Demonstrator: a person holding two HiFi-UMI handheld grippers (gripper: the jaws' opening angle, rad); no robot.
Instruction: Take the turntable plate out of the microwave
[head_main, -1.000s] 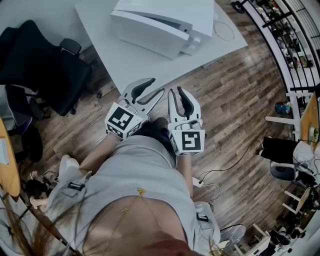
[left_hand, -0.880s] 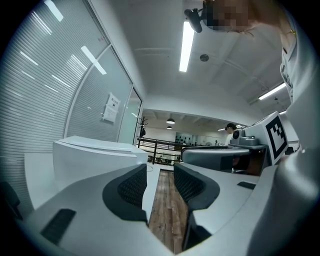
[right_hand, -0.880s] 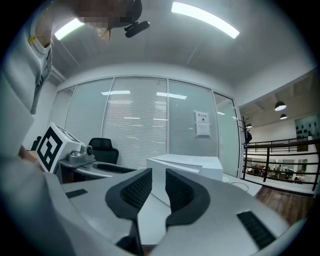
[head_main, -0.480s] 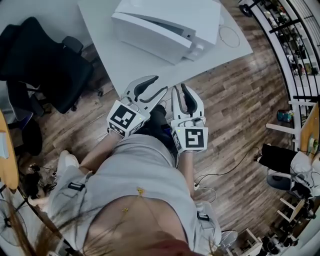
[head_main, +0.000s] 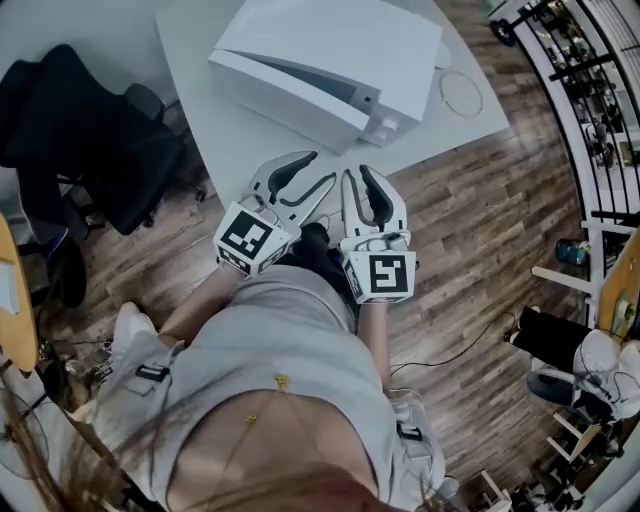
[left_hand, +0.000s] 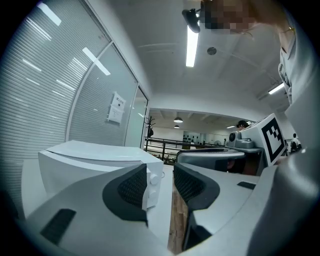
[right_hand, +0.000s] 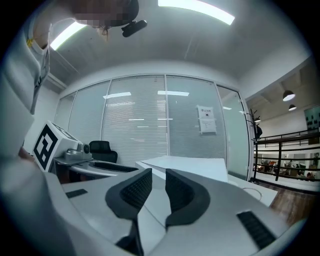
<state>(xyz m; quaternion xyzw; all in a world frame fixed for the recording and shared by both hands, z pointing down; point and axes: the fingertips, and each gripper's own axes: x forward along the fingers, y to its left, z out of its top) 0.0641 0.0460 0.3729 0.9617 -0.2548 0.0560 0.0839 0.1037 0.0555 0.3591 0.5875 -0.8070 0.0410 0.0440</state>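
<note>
A white microwave with its door closed stands on a white table; it also shows in the left gripper view and the right gripper view. The turntable plate is hidden inside. My left gripper hovers at the table's near edge, open and empty, its jaws pointing roughly level at the microwave's knob end. My right gripper is close beside it, open with a narrow gap and nothing in it, short of the microwave.
A black office chair stands left of the table. A loop of cable lies on the table right of the microwave. A black railing runs along the far right, and wooden floor lies around the table.
Both grippers and the person have moved towards the table; the microwave now sits nearer and larger in the head view. Neither gripper's jaws changed.
</note>
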